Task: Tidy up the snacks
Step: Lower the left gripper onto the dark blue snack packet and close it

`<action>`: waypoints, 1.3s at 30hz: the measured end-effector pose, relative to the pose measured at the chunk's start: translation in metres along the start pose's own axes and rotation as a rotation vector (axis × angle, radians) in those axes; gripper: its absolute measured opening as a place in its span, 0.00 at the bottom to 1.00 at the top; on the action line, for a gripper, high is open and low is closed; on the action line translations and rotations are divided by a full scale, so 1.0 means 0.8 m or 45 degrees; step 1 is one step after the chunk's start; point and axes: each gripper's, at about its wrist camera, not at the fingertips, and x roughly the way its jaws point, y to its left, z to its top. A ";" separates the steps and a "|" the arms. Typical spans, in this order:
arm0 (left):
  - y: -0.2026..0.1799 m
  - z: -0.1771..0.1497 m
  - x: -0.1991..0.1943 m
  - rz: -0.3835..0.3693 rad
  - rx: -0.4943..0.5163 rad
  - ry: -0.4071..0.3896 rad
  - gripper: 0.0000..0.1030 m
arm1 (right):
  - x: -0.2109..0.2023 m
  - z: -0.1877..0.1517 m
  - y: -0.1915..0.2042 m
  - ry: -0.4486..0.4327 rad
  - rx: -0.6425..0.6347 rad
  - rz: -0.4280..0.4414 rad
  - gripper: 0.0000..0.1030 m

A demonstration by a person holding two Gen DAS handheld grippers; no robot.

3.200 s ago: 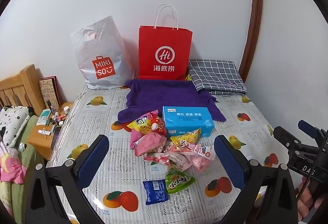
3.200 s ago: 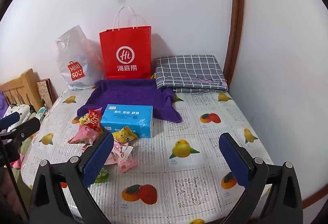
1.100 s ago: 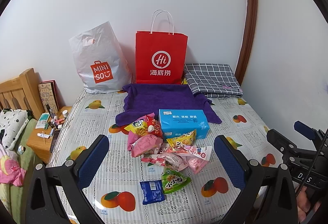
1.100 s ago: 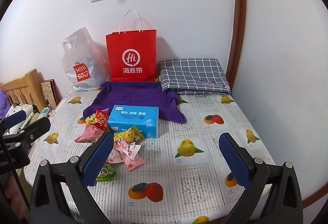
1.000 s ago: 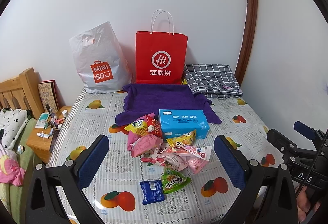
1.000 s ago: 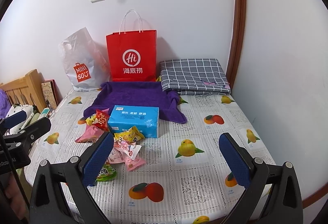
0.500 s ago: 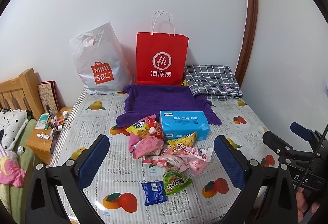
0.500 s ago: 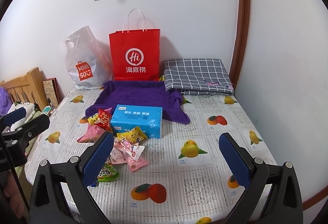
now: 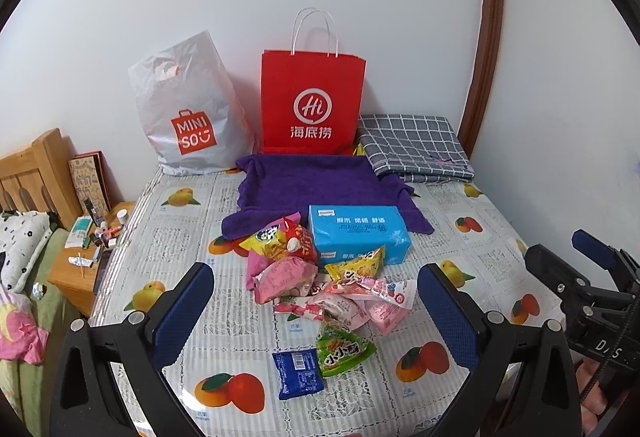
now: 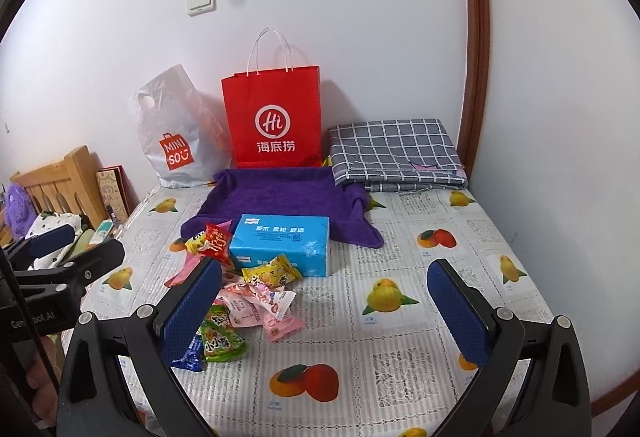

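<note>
Snacks (image 9: pixel 324 289) mid-table | right half bare | both grippers' fingers wide, holding nothing

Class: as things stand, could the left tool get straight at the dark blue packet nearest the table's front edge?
Probably yes: the left tool is open, and the dark blue packet lies flat, uncovered.

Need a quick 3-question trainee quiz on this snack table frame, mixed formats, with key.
1. True or false: the left gripper is shut on a snack packet.
2. Which stands against the wall directly behind the purple towel? A) white Miniso bag B) red paper bag C) folded grey checked cloth
3. Fill in: the snack pile lies just in front of the blue ____ pack.

Key:
1. False; both the left and the right gripper are open and empty.
2. B, the red paper bag.
3. Tissue; the blue tissue pack.
</note>
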 end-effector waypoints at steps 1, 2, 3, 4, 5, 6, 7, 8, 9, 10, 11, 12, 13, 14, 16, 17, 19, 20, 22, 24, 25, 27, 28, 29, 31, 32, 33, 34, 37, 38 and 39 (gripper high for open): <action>0.002 -0.002 0.003 0.000 -0.004 0.010 1.00 | 0.001 -0.001 0.000 0.003 0.001 0.007 0.98; 0.003 -0.003 0.007 0.001 -0.008 0.019 1.00 | 0.004 -0.001 0.000 0.007 0.001 0.012 0.98; 0.005 -0.006 0.010 0.002 -0.011 0.028 1.00 | 0.006 -0.002 0.000 0.010 0.003 0.021 0.98; 0.007 -0.007 0.014 0.003 -0.013 0.037 1.00 | 0.009 -0.002 0.000 0.011 0.005 0.026 0.98; 0.008 -0.009 0.017 0.006 -0.015 0.044 1.00 | 0.012 -0.003 0.001 0.013 0.006 0.029 0.98; 0.010 -0.012 0.020 0.011 -0.017 0.051 1.00 | 0.015 -0.004 0.001 0.018 0.008 0.031 0.98; 0.011 -0.014 0.023 0.017 -0.016 0.056 0.99 | 0.018 -0.005 0.002 0.024 0.008 0.030 0.98; 0.012 -0.016 0.026 0.020 -0.012 0.062 0.98 | 0.021 -0.006 0.002 0.028 0.009 0.031 0.98; 0.014 -0.019 0.028 0.024 -0.010 0.067 0.98 | 0.023 -0.007 0.003 0.029 0.009 0.033 0.98; 0.015 -0.022 0.031 0.032 -0.009 0.077 0.98 | 0.026 -0.009 0.003 0.027 0.010 0.036 0.98; 0.016 -0.025 0.034 0.036 -0.008 0.087 0.97 | 0.029 -0.011 0.003 0.023 0.012 0.039 0.98; 0.018 -0.027 0.038 0.037 -0.006 0.096 0.97 | 0.032 -0.012 0.003 0.022 0.015 0.040 0.98; 0.019 -0.030 0.042 0.039 -0.004 0.109 0.97 | 0.034 -0.013 0.004 0.024 0.017 0.038 0.98; 0.021 -0.034 0.046 0.043 -0.004 0.119 0.97 | 0.038 -0.014 0.004 0.028 0.020 0.035 0.98; 0.025 -0.041 0.056 0.053 -0.008 0.147 0.97 | 0.045 -0.016 0.004 0.032 0.029 0.018 0.98; 0.028 -0.045 0.060 0.056 -0.011 0.158 0.97 | 0.049 -0.017 0.005 0.032 0.032 0.008 0.98; 0.032 -0.053 0.070 0.059 -0.025 0.184 0.97 | 0.057 -0.021 0.007 0.033 0.024 -0.004 0.98; 0.036 -0.057 0.074 0.055 -0.032 0.196 0.95 | 0.059 -0.022 0.008 0.033 0.015 -0.010 0.98; 0.041 -0.066 0.083 0.048 -0.049 0.222 0.92 | 0.067 -0.026 0.012 0.030 -0.012 -0.033 0.98; 0.046 -0.075 0.092 0.048 -0.066 0.243 0.91 | 0.073 -0.027 0.013 0.034 -0.019 -0.038 0.98; 0.048 -0.080 0.097 0.044 -0.075 0.262 0.89 | 0.078 -0.029 0.015 0.046 -0.017 -0.023 0.98; 0.052 -0.088 0.106 0.043 -0.083 0.290 0.88 | 0.086 -0.030 0.016 0.069 -0.011 0.006 0.98; 0.054 -0.092 0.111 0.045 -0.087 0.302 0.86 | 0.091 -0.031 0.018 0.079 -0.009 0.017 0.97; 0.055 -0.095 0.115 0.044 -0.090 0.313 0.84 | 0.095 -0.033 0.019 0.084 -0.013 0.021 0.97; 0.057 -0.102 0.122 0.036 -0.103 0.335 0.81 | 0.099 -0.035 0.024 0.089 -0.032 0.014 0.97; 0.057 -0.105 0.125 0.030 -0.109 0.347 0.79 | 0.102 -0.037 0.026 0.089 -0.045 0.008 0.97; 0.057 -0.108 0.129 0.023 -0.113 0.360 0.77 | 0.104 -0.038 0.028 0.089 -0.056 0.003 0.97; 0.056 -0.111 0.132 0.015 -0.112 0.372 0.73 | 0.107 -0.039 0.030 0.091 -0.063 0.004 0.97; 0.048 -0.119 0.141 0.002 -0.090 0.396 0.72 | 0.113 -0.042 0.035 0.099 -0.076 0.025 0.97; 0.045 -0.122 0.144 0.000 -0.080 0.403 0.71 | 0.114 -0.043 0.036 0.101 -0.081 0.028 0.97; 0.041 -0.126 0.147 -0.004 -0.065 0.414 0.71 | 0.116 -0.044 0.037 0.104 -0.088 0.029 0.97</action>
